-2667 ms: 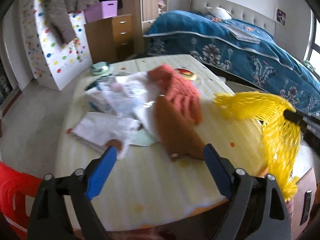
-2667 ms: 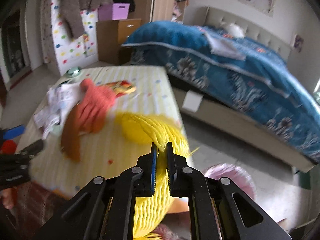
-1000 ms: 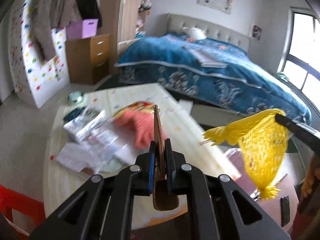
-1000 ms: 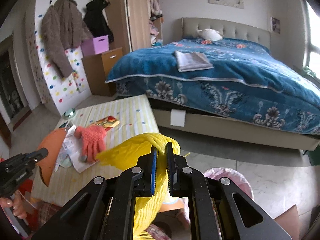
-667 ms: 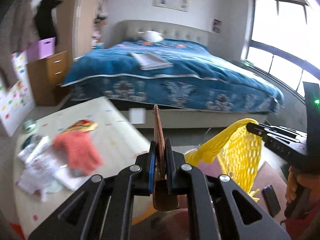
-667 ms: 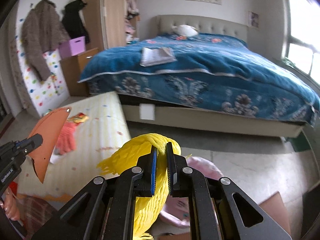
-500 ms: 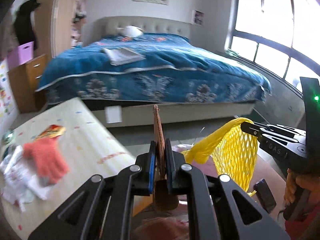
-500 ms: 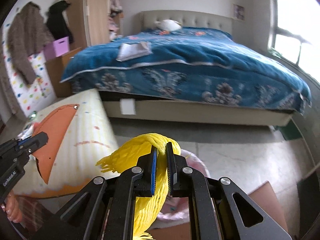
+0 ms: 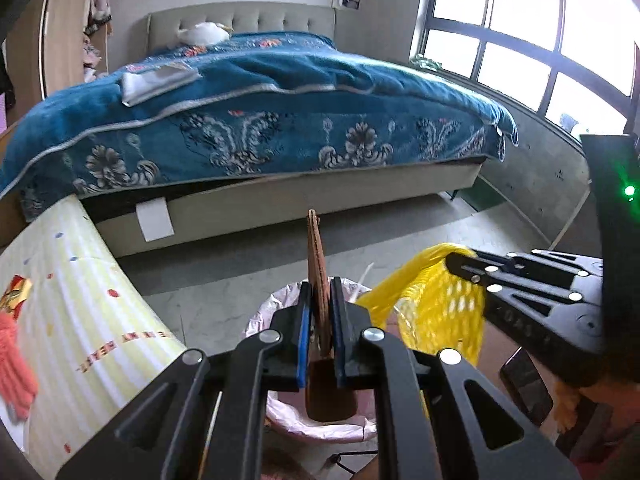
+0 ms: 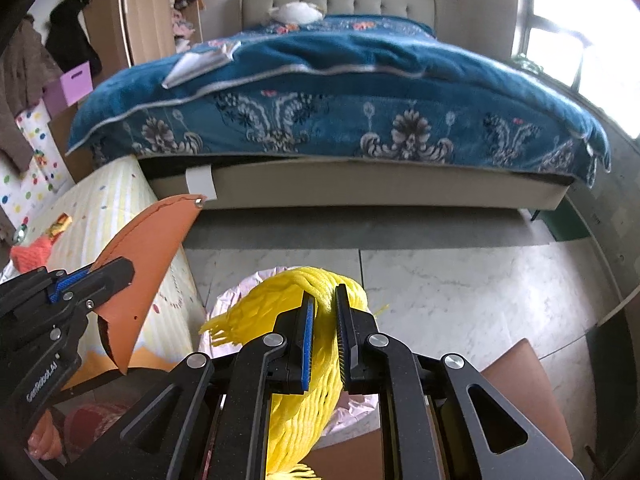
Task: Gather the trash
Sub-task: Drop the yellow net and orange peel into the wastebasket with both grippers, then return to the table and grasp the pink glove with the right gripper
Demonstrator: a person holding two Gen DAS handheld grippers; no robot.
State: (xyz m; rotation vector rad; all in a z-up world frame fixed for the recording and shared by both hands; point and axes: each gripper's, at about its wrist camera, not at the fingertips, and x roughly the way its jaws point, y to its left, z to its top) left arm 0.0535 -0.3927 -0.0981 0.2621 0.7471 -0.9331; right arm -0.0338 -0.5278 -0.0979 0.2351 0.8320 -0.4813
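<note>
My left gripper [image 9: 320,292] is shut on a thin orange-brown cardboard scrap [image 9: 316,248], seen edge-on in the left wrist view and as a curved sheet [image 10: 148,248] in the right wrist view. A yellow foam net [image 10: 280,292] sits between the jaws of my right gripper [image 10: 323,300]; they are opening slightly, and the net still fills the gap and hangs down. Both grippers hover over a bin lined with a pink bag [image 9: 260,320], whose rim [image 10: 224,300] shows just beyond the net. The right gripper [image 9: 460,260] is to the right of the left one.
A low table with a yellow striped cloth [image 9: 80,300] stands on the left, bearing an orange glove [image 9: 12,368] and a snack wrapper [image 9: 14,292]. A blue-covered bed [image 9: 260,112] fills the background. A brown cardboard box [image 10: 520,384] sits on the right, on the grey floor [image 10: 460,272].
Both grippers have swung right, away from the table, and sunk until they are over the pink-lined bin. The scrap and the net came along with them.
</note>
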